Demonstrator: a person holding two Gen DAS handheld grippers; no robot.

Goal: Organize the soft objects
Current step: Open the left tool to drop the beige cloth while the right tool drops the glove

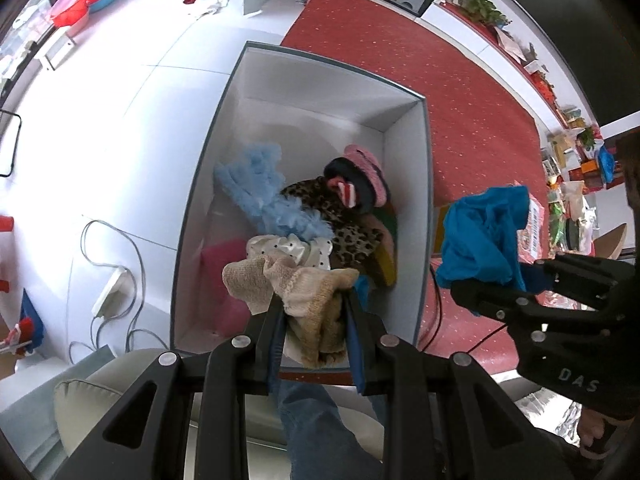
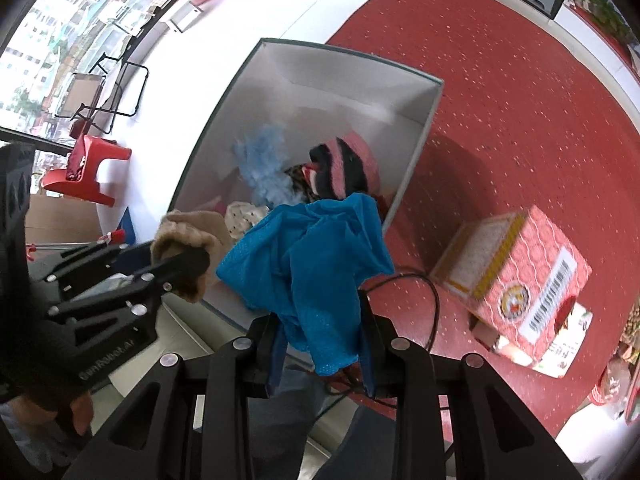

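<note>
A white tiled floor [image 1: 120, 92] fills the left of the scene, with a white power strip and its looping cable [image 1: 110, 286] lying near the box. In the middle stands a large open white cardboard box with a grey rim [image 1: 400, 120], its long axis running from near to far. Inside it lies a jumble of soft things: a fluffy pale blue piece [image 1: 264, 196], a leopard-print cloth [image 1: 340, 224], a pink and black knitted item [image 1: 366, 176] and a white dotted fabric [image 1: 288, 248].

Over the near end of the box, the left gripper [image 1: 314, 308] is clenched on a beige knitted garment [image 1: 296, 280]. The knit bunches up between the jaws and spills out to the left and far side, with no clear long axis. It looks light, limp and a little stretchy, so a pinch on a thick fold should hold best.

To the right, just beside the box's near right edge, the right gripper [image 2: 320, 320] is grasping a bright blue mesh cloth [image 2: 312, 248]. The cloth hangs crumpled, draping along the fingers. It seems thin, light and floppy, perhaps slippery, so gathered layers would give a firmer hold.

Farther right, on the red speckled carpet [image 2: 500, 92], sits a pink patterned carton with a barcode label [image 2: 528, 276].
</note>
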